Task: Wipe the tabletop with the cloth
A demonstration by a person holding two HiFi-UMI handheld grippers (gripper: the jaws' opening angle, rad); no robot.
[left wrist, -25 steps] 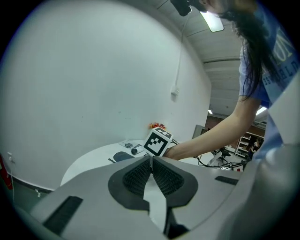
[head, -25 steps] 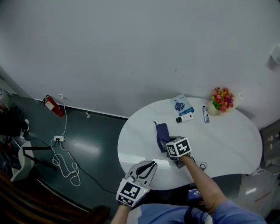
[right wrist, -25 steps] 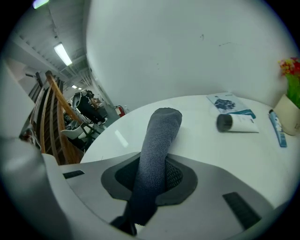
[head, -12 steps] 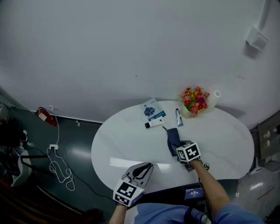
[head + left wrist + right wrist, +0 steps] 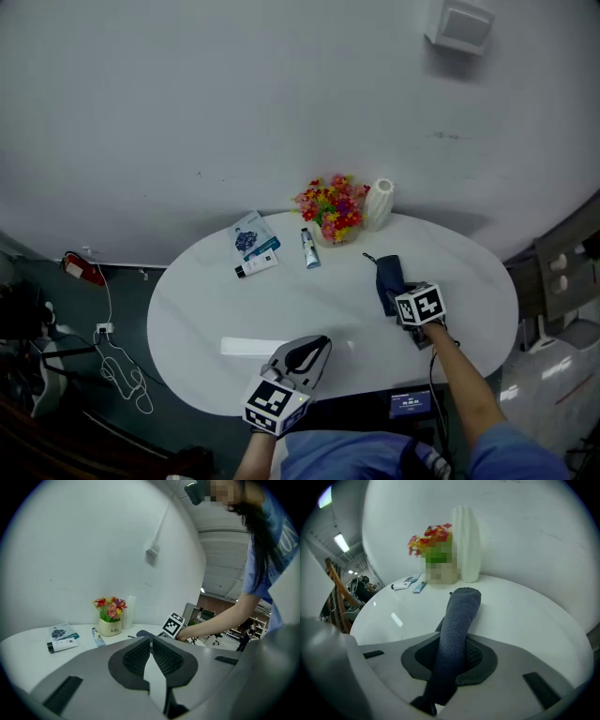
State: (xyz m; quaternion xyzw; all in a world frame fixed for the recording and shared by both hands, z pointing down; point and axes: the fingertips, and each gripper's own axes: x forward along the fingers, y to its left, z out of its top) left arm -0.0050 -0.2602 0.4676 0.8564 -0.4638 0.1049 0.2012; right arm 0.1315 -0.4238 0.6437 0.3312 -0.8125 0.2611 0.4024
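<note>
Across the tabletop (image 5: 281, 309), right gripper (image 5: 397, 301) has swept the cloth (image 5: 387, 275) rightward.

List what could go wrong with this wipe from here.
The cloth lies not far from the tall vase and flowers; a stroke toward the wall might tip them. The cloth is bunched into a narrow roll in the right gripper, so it probably cleans only a thin strip.
</note>
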